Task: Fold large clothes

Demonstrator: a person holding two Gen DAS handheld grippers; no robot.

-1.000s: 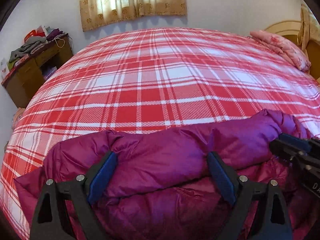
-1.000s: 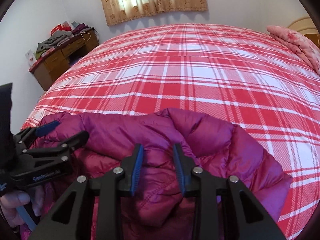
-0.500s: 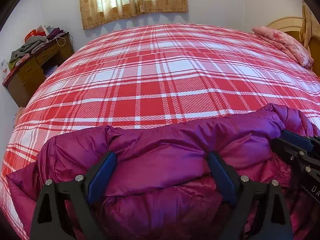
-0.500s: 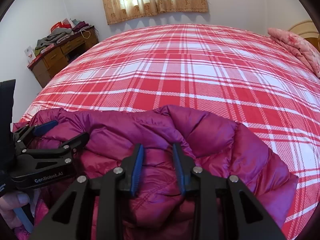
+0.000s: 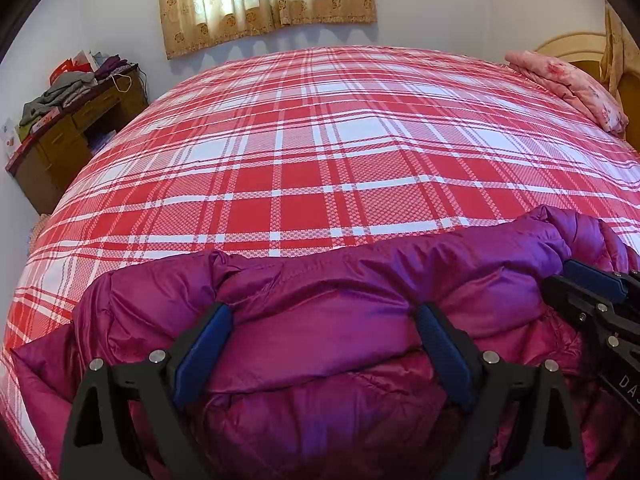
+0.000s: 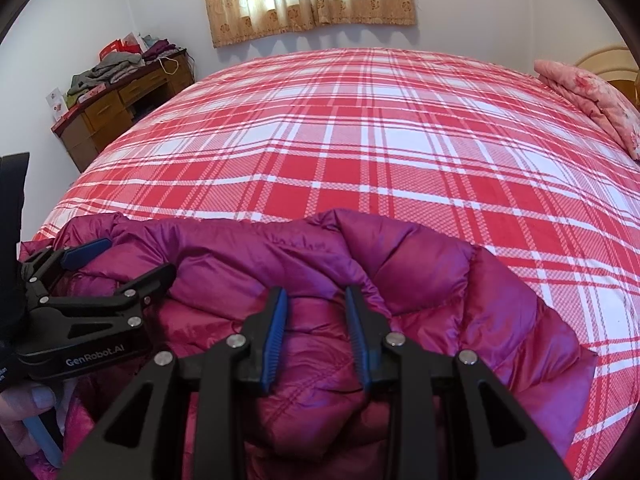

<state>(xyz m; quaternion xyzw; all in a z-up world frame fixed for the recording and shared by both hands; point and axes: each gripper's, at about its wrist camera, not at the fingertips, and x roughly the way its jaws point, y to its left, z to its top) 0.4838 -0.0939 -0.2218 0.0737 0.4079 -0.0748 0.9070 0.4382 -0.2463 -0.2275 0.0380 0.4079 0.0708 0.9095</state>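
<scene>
I stand at the near edge of the bed (image 5: 320, 152), which is covered with a red and white checked sheet, and the purple down jacket (image 5: 320, 312) lies bunched up on this edge, right in front of me. My left hand-held gripper (image 5: 324, 344) has its jaws wide apart, and a thick puffy roll of the jacket sits between the two blue pads; the fabric bulges against both of them, so I hold this fold. My right hand-held gripper (image 6: 316, 332) has its jaws narrow, and they pinch a raised ridge of the jacket near the collar part. In the right wrist view I see the left hand-held gripper (image 6: 120, 264) at the left side, over the jacket, and below it some fingers (image 6: 24, 404) of my hand around the handle. In the left wrist view the tip of the right hand-held gripper (image 5: 576, 280) shows at the right edge. Far away, at the head of the bed, a pink flowered pillow (image 5: 568, 88) lies. At the left wall a wooden worktop (image 5: 76, 128) carries a pile of clothes (image 5: 68, 88), and a yellow curtain (image 5: 264, 0) hangs on the back wall.
</scene>
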